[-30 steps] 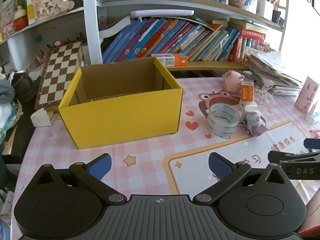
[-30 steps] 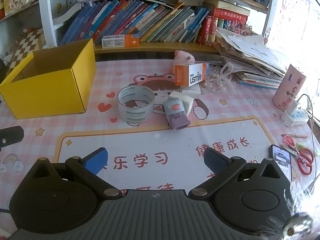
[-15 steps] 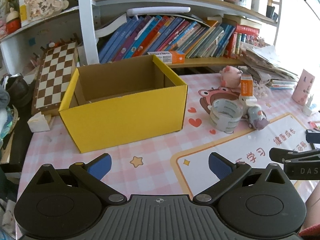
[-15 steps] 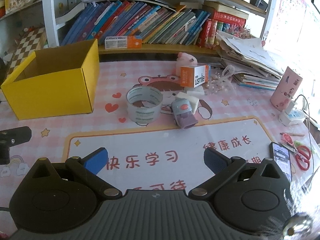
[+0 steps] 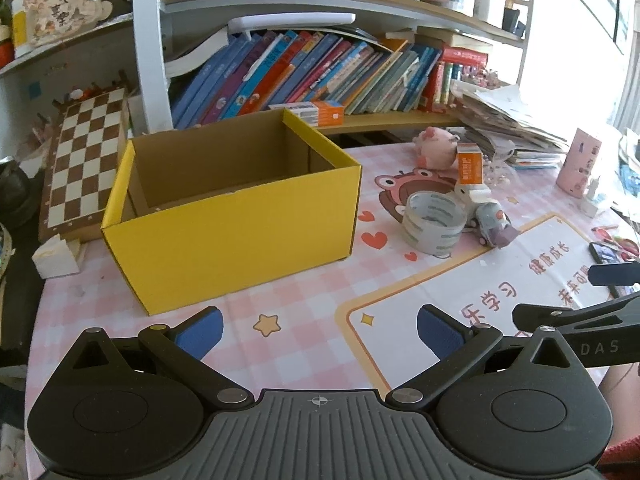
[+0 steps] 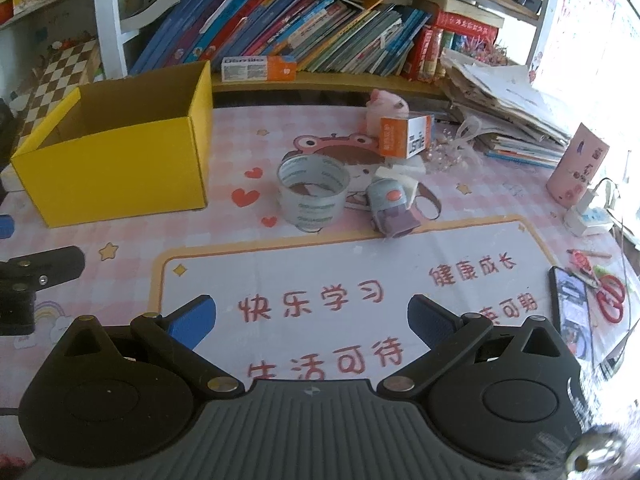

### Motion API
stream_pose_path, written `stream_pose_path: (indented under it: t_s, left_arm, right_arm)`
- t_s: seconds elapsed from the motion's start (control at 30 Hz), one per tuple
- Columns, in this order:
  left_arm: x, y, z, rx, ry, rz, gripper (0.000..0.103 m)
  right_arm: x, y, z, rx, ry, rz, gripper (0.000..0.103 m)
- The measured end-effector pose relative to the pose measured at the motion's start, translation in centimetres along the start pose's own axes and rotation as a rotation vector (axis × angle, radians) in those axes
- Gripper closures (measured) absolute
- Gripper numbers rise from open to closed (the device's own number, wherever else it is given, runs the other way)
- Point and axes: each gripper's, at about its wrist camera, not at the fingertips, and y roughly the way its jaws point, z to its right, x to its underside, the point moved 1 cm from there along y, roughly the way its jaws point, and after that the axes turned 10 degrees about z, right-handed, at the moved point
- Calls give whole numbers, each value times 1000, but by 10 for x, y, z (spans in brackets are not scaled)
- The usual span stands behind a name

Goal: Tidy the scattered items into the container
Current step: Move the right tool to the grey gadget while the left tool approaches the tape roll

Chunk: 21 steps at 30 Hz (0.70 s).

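An open, empty yellow cardboard box (image 5: 236,224) stands on the pink checked tablecloth; it also shows in the right wrist view (image 6: 120,164). To its right lie a clear tape roll (image 6: 312,192) (image 5: 434,222), a small grey-purple toy (image 6: 390,210), a white eraser block (image 6: 402,172), an orange-white carton (image 6: 406,138) and a pink pig figure (image 6: 386,106). My left gripper (image 5: 318,330) is open and empty, hovering before the box. My right gripper (image 6: 310,320) is open and empty, above the printed mat, short of the tape roll.
A bookshelf (image 6: 312,36) with leaning books runs along the back. A paper stack (image 6: 504,108), a pink cylinder (image 6: 576,172), a phone (image 6: 574,312) and red scissors (image 6: 610,296) lie at the right. A chessboard (image 5: 84,164) stands left of the box.
Both grippers have drifted left and slightly back, so the box and items sit further right in each view. The jaws stay open and nothing was picked up.
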Motion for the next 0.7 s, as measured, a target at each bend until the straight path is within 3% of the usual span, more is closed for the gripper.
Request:
stream_pose_path:
  t_s: [0.5, 0.7]
  left_arm:
    - [3, 14, -7, 91, -63, -28, 0]
    - [-2, 24, 6, 44, -68, -36, 0]
  right_arm:
    - [-2, 9, -9, -9, -38, -12, 0]
    - [-6, 22, 2, -54, -59, -9, 0]
